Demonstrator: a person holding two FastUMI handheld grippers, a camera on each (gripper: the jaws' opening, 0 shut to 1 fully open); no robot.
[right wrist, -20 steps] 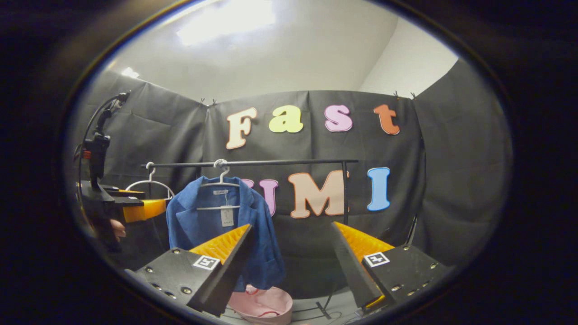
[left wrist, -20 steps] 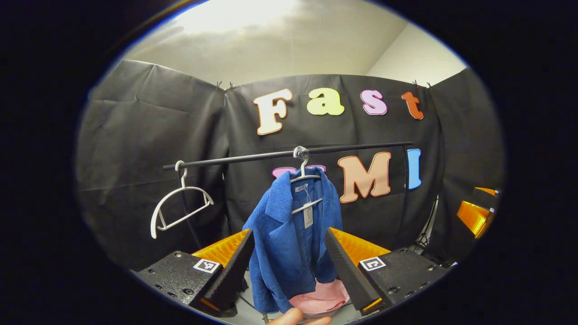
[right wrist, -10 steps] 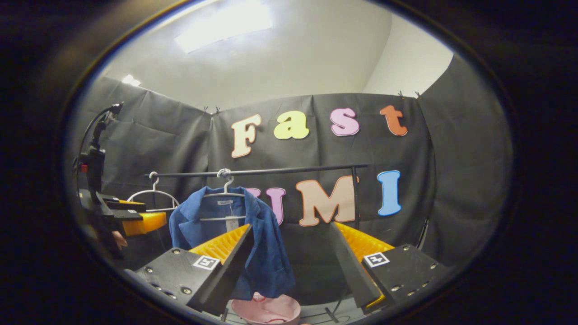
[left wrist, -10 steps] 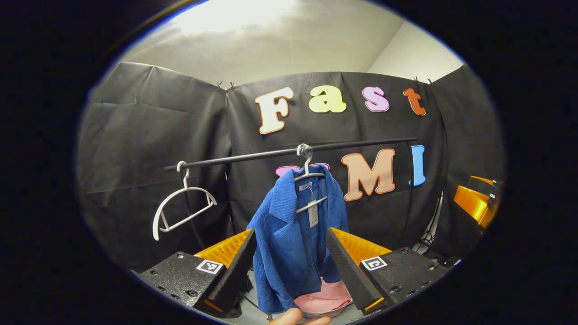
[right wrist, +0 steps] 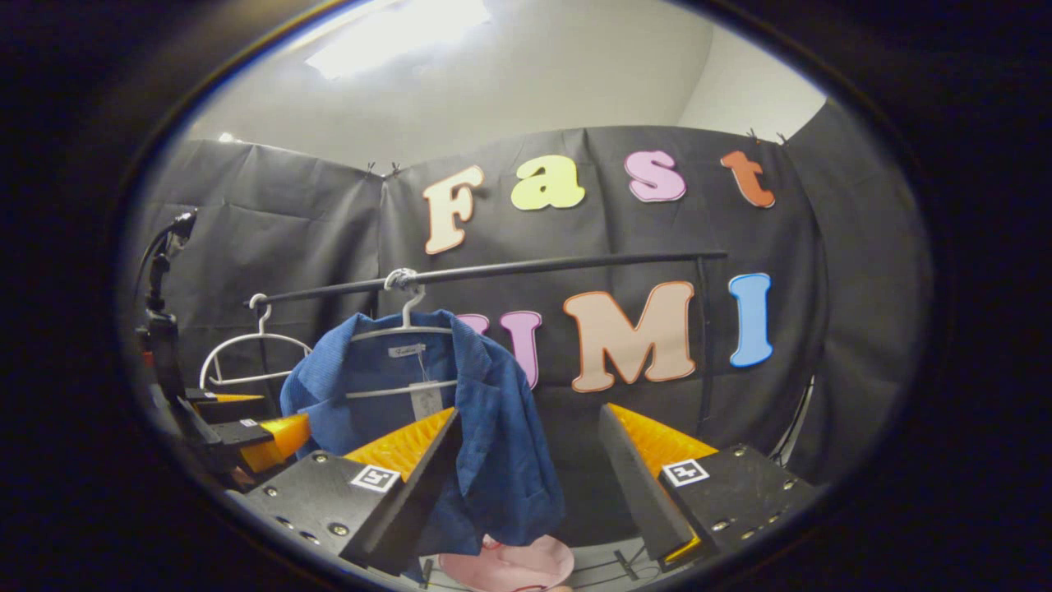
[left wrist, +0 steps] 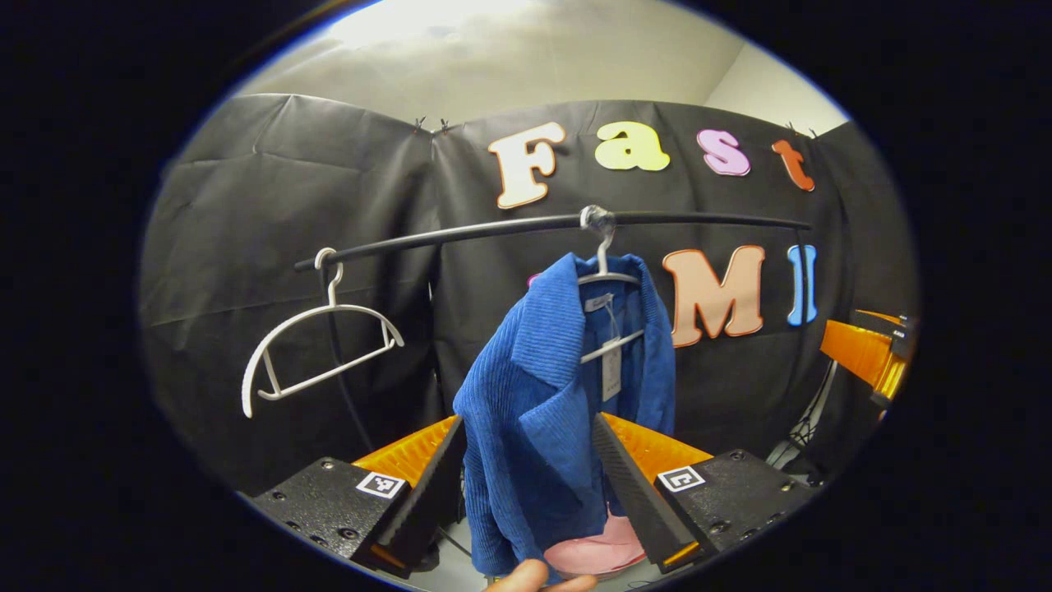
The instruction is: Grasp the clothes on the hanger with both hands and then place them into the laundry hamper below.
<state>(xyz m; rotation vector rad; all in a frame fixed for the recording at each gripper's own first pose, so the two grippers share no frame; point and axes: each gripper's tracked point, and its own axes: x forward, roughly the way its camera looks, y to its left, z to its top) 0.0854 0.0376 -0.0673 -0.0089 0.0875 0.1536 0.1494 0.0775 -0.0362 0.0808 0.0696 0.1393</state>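
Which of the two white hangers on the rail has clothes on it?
The hanger nearer the rail's middle carries the blue jacket. The other hanger, at the rail's end, hangs bare.

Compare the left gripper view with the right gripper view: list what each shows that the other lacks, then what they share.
Left gripper view: a fingertip at the bottom edge and the right tongs at the far right. Right gripper view: the left tongs at lower left, with a black cabled mount above them. Shared: the blue jacket on its white hanger, an empty hanger, the black rail, the pink hamper below.
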